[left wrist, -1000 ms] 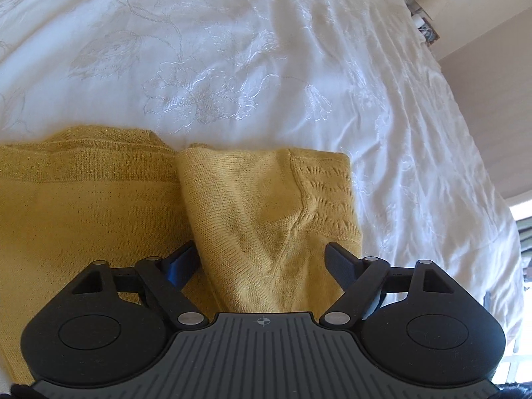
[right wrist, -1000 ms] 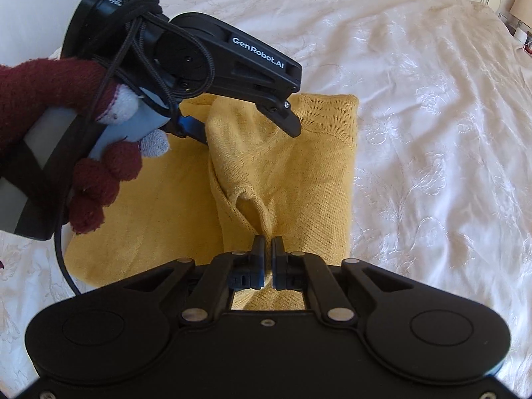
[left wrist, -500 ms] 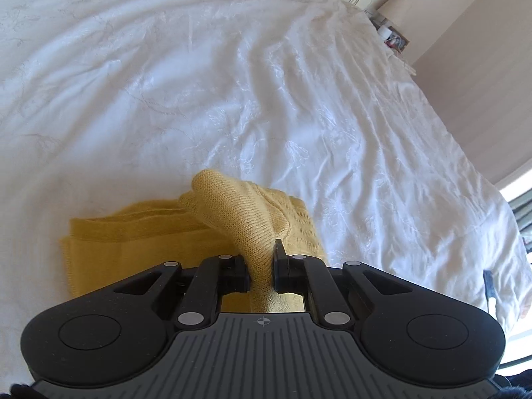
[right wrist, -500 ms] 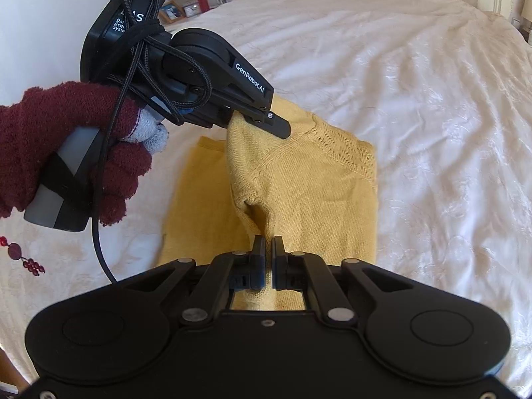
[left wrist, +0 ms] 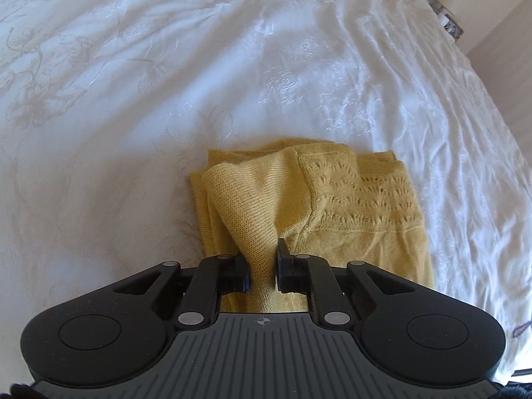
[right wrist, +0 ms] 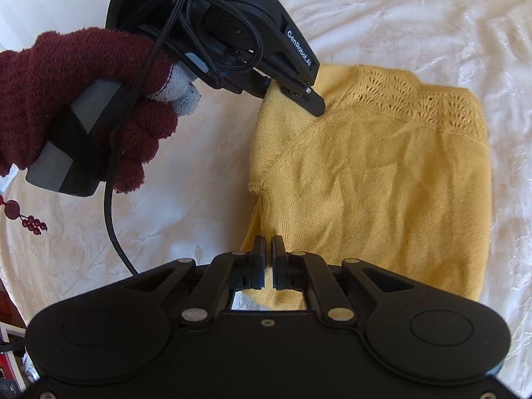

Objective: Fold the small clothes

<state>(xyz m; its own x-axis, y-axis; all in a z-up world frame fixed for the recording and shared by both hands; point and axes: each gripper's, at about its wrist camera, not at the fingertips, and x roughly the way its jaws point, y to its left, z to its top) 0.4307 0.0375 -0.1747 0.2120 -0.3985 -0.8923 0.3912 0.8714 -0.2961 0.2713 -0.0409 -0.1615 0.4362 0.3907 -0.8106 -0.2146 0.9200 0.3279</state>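
Note:
A small yellow knit sweater [right wrist: 382,179] with a lace-pattern band lies folded on the white bedspread [right wrist: 415,16]. My left gripper [left wrist: 261,266] is shut on a bunched fold of the sweater [left wrist: 252,206] at its far left corner; it also shows in the right wrist view [right wrist: 309,96], held by a hand in a maroon glove [right wrist: 66,93]. My right gripper [right wrist: 268,252] is shut on the sweater's near left edge. The upper layer lies over to the right on the rest of the sweater.
The embroidered white bedspread [left wrist: 166,66] spreads around the sweater on all sides. A bedside table with small items [left wrist: 449,16] stands at the far right past the bed's edge. A cable [right wrist: 113,232] hangs from the left gripper.
My left gripper closed on the sweater's folded layer. Both grippers carried that layer up and over to the right, and the sweater now lies narrower.

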